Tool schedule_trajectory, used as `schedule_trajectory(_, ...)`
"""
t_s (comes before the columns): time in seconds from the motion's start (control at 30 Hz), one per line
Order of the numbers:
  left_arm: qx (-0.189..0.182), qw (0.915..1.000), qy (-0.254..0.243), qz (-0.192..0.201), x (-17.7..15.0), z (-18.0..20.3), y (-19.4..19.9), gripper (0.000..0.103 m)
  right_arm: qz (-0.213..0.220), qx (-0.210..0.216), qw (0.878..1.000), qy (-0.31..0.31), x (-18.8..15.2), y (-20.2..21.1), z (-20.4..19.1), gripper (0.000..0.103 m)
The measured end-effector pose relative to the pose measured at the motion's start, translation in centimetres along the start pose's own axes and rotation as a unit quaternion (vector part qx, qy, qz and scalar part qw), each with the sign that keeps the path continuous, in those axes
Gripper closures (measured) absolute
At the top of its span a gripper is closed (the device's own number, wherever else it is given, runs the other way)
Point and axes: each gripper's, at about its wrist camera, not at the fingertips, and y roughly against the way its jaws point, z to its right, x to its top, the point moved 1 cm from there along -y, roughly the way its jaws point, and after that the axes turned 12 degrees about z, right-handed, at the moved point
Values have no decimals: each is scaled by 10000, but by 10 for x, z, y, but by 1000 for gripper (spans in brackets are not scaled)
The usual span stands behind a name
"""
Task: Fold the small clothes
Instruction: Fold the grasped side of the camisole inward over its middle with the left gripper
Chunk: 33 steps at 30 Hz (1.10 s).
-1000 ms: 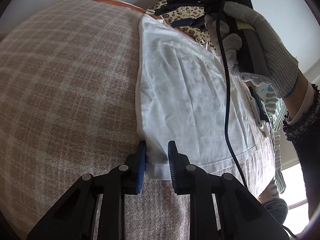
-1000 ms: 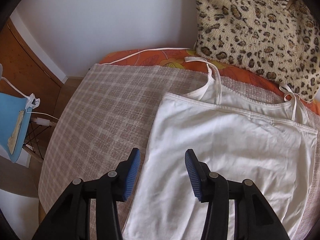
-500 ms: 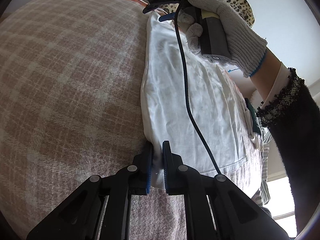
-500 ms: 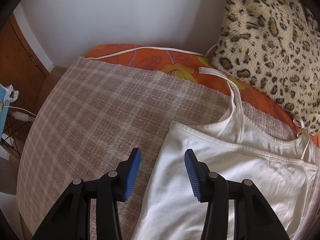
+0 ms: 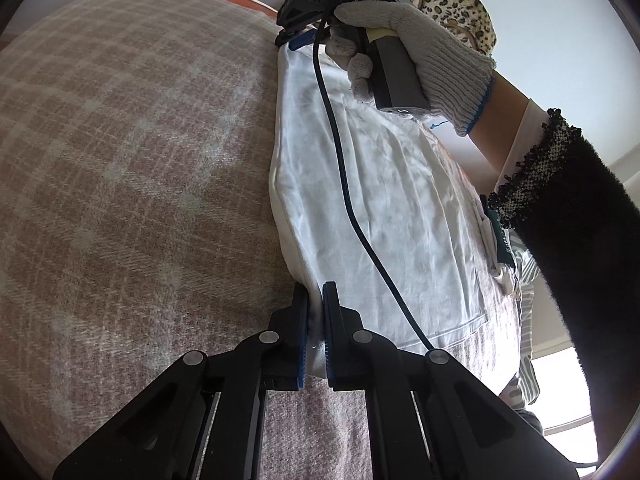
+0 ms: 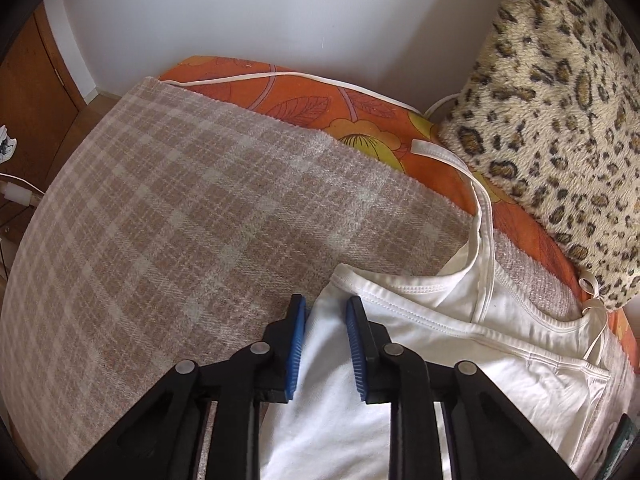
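Note:
A white camisole lies flat on a plaid blanket. My left gripper is shut on its near hem corner, with a fold of white cloth pinched between the blue pads. At the far corner a gloved hand holds my right gripper down on the cloth. In the right wrist view the right gripper is closing on the camisole's side edge just below the top corner, and cloth fills the gap between its pads. One strap trails onto the orange sheet.
A leopard-print pillow sits at the head of the bed beside the camisole's top. An orange flowered sheet shows beyond the blanket. A wooden floor and a white wall lie past the bed's left side.
The left jaws closed onto the hem corner. The right gripper moved down to the camisole's top side corner, and its jaws narrowed around the edge.

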Motion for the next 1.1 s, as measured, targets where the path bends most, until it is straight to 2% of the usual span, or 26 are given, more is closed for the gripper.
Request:
schedule_trajectory(0.07, -8, 9998, -188, 69, 1, 7, 2, 98, 39, 71, 9999, -126, 1, 2, 7, 99)
schedule_trajectory(0.4, -131, 9995, -303, -3, 0, 15, -6, 98, 257, 210, 9991, -249, 3, 18, 32, 101)
schedule_trajectory(0.9, -605, 9957, -699, -81, -7, 58, -17, 98, 566, -130, 9977, -356, -14, 58, 93, 102)
schedule_trajectory(1.1, -729, 9951, -633, -215, -10, 66, -25, 98, 584, -279, 9972, -386, -25, 63, 114, 102)
